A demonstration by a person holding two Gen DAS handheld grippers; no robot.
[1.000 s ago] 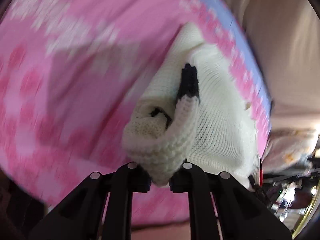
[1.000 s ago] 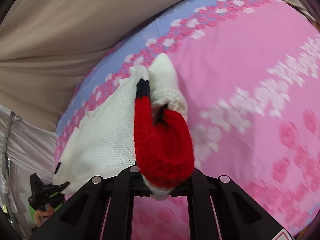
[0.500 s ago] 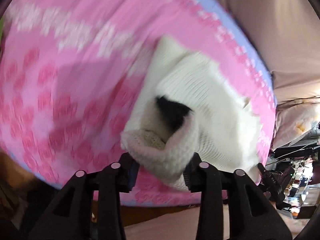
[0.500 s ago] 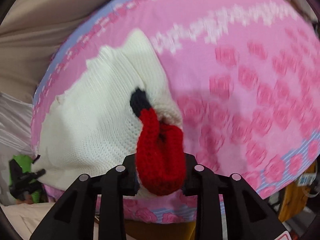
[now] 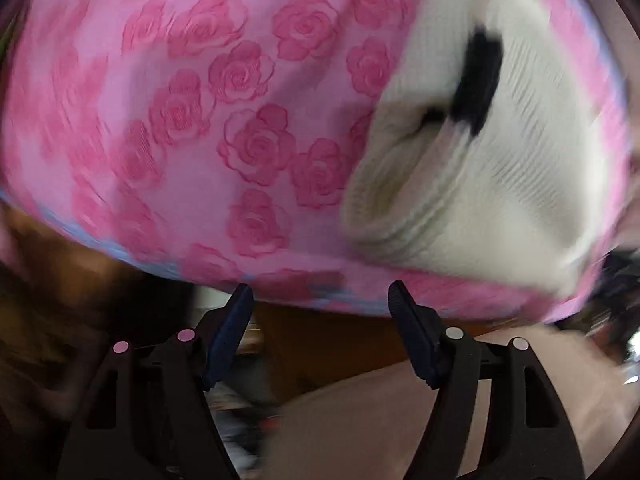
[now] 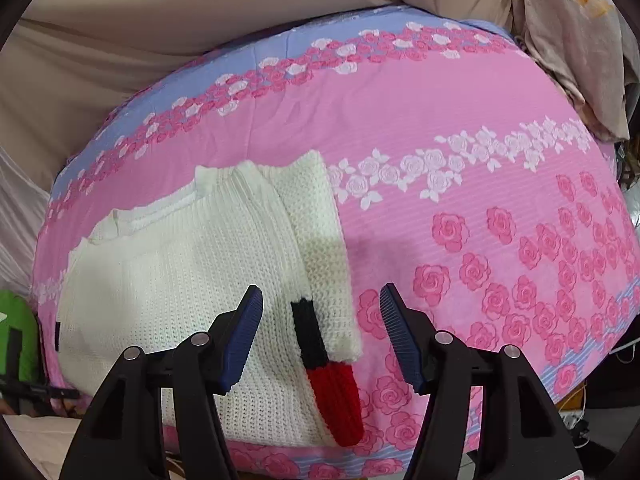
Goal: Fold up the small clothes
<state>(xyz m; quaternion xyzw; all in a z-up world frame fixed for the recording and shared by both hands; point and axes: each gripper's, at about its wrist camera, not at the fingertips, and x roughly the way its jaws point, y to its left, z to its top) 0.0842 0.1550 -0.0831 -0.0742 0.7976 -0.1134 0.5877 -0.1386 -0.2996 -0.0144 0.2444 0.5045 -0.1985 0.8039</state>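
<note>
A white knit sweater lies flat on the pink rose-print cloth. One sleeve is folded in over its body, ending in a black band and a red cuff near the front edge. My right gripper is open and empty, just above the cuff. In the left wrist view the sweater is blurred at the right, with a white cuff and black band on top. My left gripper is open and empty, off the cloth's front edge.
Beige fabric lies behind the cloth, and a crumpled pale cloth sits at the back right. A green object stands at the left. The cloth's front edge is right below the sweater.
Both grippers have opened and let go of the sleeve cuffs, which now lie on the sweater. Both grippers have pulled back toward the front edge.
</note>
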